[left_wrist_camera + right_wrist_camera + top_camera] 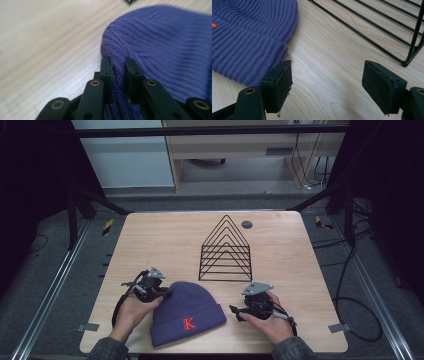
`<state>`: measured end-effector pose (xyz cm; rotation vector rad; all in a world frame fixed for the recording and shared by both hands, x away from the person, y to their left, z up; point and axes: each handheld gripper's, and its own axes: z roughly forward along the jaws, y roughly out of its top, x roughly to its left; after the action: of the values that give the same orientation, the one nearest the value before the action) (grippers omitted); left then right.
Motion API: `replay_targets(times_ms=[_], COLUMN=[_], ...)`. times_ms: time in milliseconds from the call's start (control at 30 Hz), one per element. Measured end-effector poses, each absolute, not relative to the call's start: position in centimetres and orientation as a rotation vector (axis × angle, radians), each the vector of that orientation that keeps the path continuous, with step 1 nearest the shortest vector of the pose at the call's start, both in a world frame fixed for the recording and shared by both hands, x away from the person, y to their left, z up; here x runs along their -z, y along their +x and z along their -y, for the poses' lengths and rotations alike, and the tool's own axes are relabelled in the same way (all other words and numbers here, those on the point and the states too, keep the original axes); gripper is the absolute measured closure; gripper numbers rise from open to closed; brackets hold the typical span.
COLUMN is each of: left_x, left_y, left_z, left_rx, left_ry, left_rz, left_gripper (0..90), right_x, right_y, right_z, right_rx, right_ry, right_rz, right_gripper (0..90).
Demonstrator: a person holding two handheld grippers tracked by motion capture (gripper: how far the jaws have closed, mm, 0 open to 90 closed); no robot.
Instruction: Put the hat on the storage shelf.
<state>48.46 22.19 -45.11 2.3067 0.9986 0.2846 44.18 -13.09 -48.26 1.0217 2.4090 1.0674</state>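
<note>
A purple knit beanie (186,314) with a red K lies at the near middle of the wooden table (150,240). The left gripper (119,65) is clenched on a fold of knit at the beanie's rounded top, its left end. The right gripper (327,82), jaws spread and holding nothing, rests just right of the cuff. A black wire rack (225,251) stands beyond.

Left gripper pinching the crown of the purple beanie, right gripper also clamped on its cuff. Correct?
Half right. The left gripper does pinch the beanie at its crown, jaws closed on a fold of knit. The right gripper isn't clamped on anything: the right gripper view shows its jaws wide apart over bare table, the cuff lying just beside one jaw.
</note>
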Motion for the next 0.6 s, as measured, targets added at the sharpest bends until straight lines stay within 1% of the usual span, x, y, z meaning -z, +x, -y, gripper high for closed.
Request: replay_targets(times_ms=[300, 467, 600], left_x=[40.7, 38.6, 37.6], left_y=[45.7, 44.5, 44.4], left_z=[-20.9, -20.3, -20.1], left_rx=[-0.455, -0.506, -0.507], left_ry=[2.296, 2.291, 2.291], left_rz=[-0.815, -0.741, -0.72], left_gripper=[78.5, 79.0, 79.5], right_x=[47.8, 47.7, 47.7], right_y=[43.8, 43.6, 43.5], right_z=[12.9, 12.7, 12.6], right_rx=[-1.114, -1.139, -1.139], right_ry=[0.99, 0.974, 0.975], right_rz=[-2.409, -2.405, -2.409], right_gripper=[22.2, 20.6, 20.2])
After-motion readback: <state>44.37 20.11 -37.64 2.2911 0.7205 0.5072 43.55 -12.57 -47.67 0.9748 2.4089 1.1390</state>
